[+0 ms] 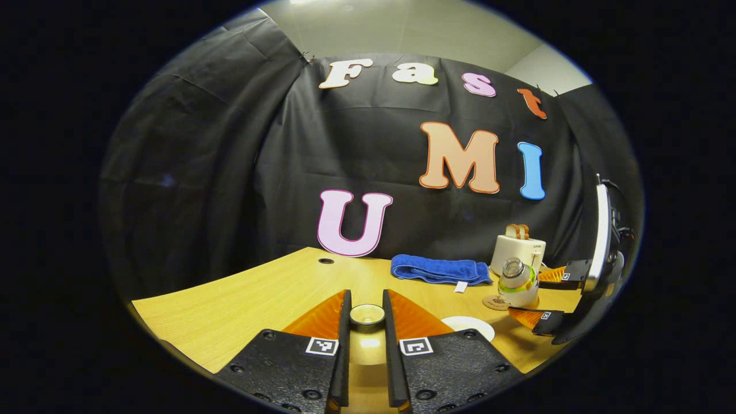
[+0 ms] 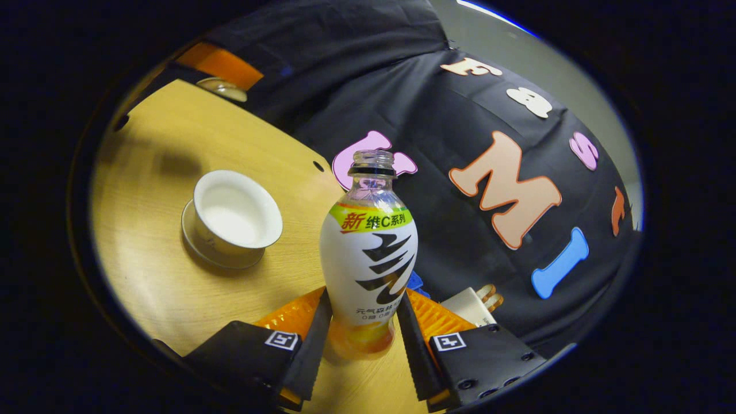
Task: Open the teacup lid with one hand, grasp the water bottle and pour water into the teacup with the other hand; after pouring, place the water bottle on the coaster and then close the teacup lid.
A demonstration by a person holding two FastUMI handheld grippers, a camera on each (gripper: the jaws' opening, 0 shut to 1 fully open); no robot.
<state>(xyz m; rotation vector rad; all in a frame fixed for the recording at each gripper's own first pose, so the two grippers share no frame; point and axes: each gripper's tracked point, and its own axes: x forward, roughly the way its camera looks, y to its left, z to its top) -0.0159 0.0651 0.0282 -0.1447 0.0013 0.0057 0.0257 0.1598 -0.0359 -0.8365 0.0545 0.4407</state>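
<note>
Glass lid (image 1: 367,315) pinched in left gripper (image 1: 367,313) jaws | water bottle (image 2: 368,253) clamped between right gripper (image 2: 361,322) jaws, tilted

In the left gripper view we see our left gripper (image 1: 368,315), black-fingered with orange side panels, closed level on a small round teacup lid (image 1: 367,314) held above the table. In the right gripper view our matching right gripper (image 2: 362,322) clamps the lower body of an uncapped, white-labelled plastic water bottle (image 2: 370,253), tilted.
</note>
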